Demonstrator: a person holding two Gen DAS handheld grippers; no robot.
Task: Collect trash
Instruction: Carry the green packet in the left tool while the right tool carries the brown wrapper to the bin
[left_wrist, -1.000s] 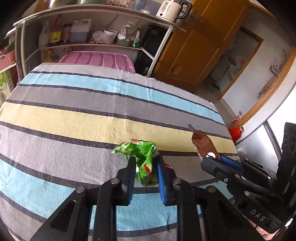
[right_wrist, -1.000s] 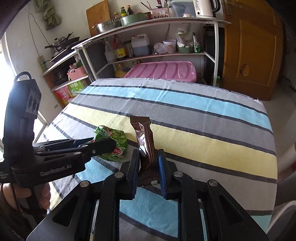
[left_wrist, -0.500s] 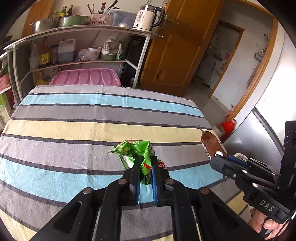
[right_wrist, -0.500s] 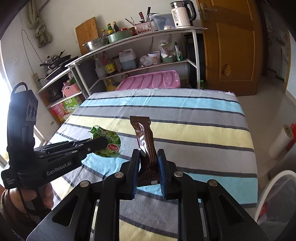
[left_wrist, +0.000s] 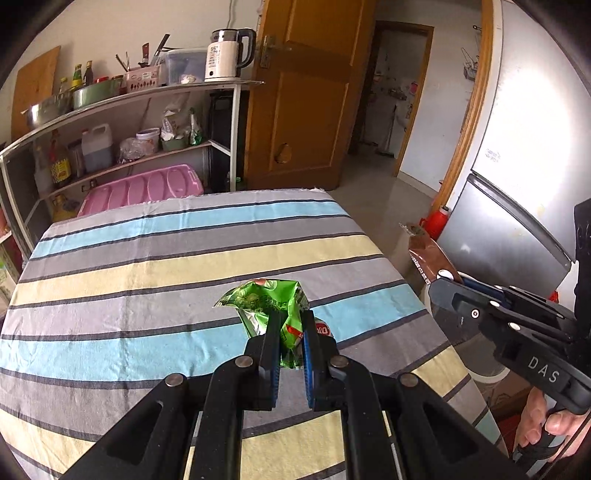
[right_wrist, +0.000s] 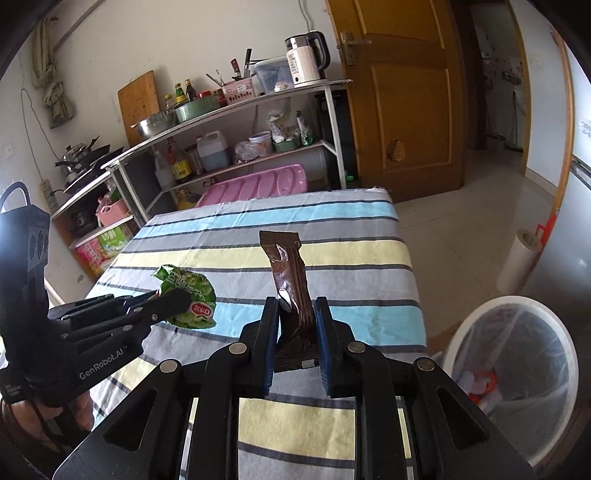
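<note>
My left gripper (left_wrist: 290, 325) is shut on a crumpled green snack bag (left_wrist: 267, 304) and holds it above the striped tablecloth (left_wrist: 147, 266). The green bag also shows in the right wrist view (right_wrist: 188, 295), in the left gripper (right_wrist: 173, 301). My right gripper (right_wrist: 295, 314) is shut on a brown wrapper (right_wrist: 290, 284) that stands upright between the jaws. The brown wrapper (left_wrist: 428, 258) and the right gripper (left_wrist: 450, 291) show at the right in the left wrist view, past the table's right edge. A white trash bin (right_wrist: 513, 376) with a plastic liner stands on the floor at the lower right.
A metal shelf rack (right_wrist: 236, 122) with bottles, pots and a kettle (right_wrist: 306, 59) stands behind the table. A pink lid (right_wrist: 255, 186) leans at the table's far edge. A wooden door (right_wrist: 402, 96) and a grey fridge (left_wrist: 524, 177) are to the right.
Both grippers have lifted and pulled back from the table, each keeping its piece of trash. The view has swung right, and the trash bin has come into the right wrist view.
</note>
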